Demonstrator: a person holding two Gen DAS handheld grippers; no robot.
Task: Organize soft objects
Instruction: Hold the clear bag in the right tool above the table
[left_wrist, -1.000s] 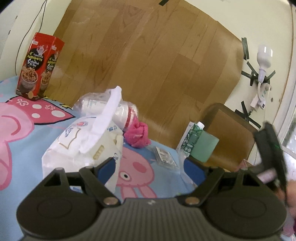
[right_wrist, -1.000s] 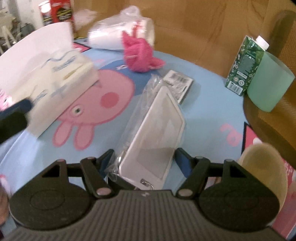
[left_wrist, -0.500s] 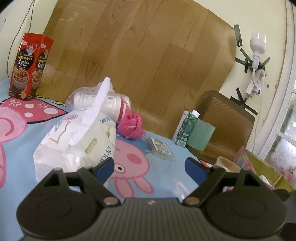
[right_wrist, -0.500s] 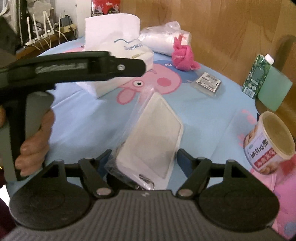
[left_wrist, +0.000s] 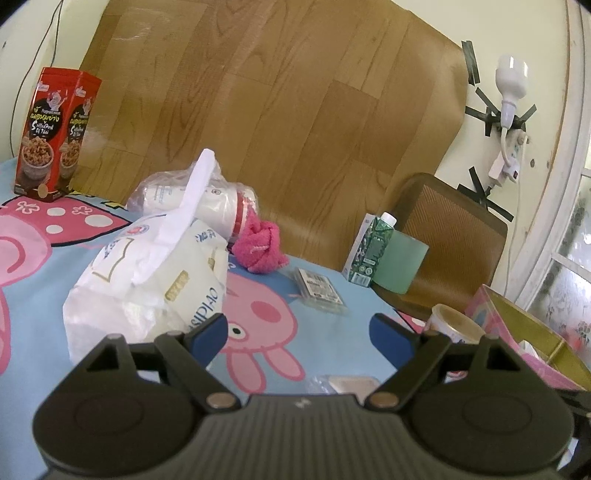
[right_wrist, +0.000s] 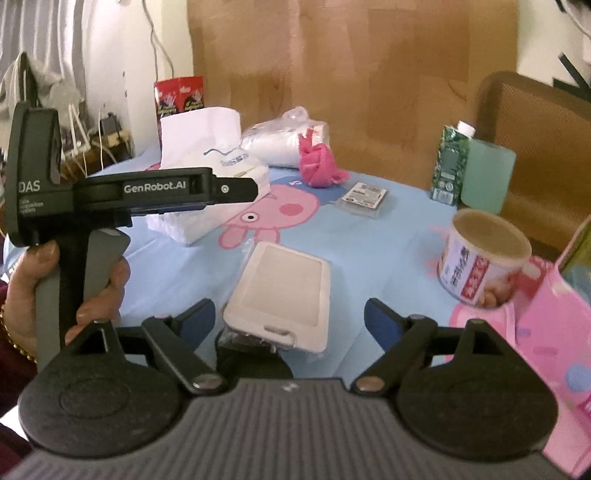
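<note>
The table (left_wrist: 44, 295) carries the white tissue pack (left_wrist: 147, 280) at its left and the pink cloth (left_wrist: 260, 245) just behind it. The left gripper (left_wrist: 299, 334) is spread wide, holding nothing. The right gripper (right_wrist: 288, 319) is spread too, its fingers either side of the sleeved white case (right_wrist: 282, 295), gripping nothing.

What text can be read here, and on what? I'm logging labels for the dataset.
"GenRobot.AI": side of the left hand-held gripper.
"DAS": its rear block; small print below is unreadable.
Red snack boxes: print too blurred to read surely.
Tissue pack: partial letters only.
Tub, carton, barcode packet: too blurred.
</note>
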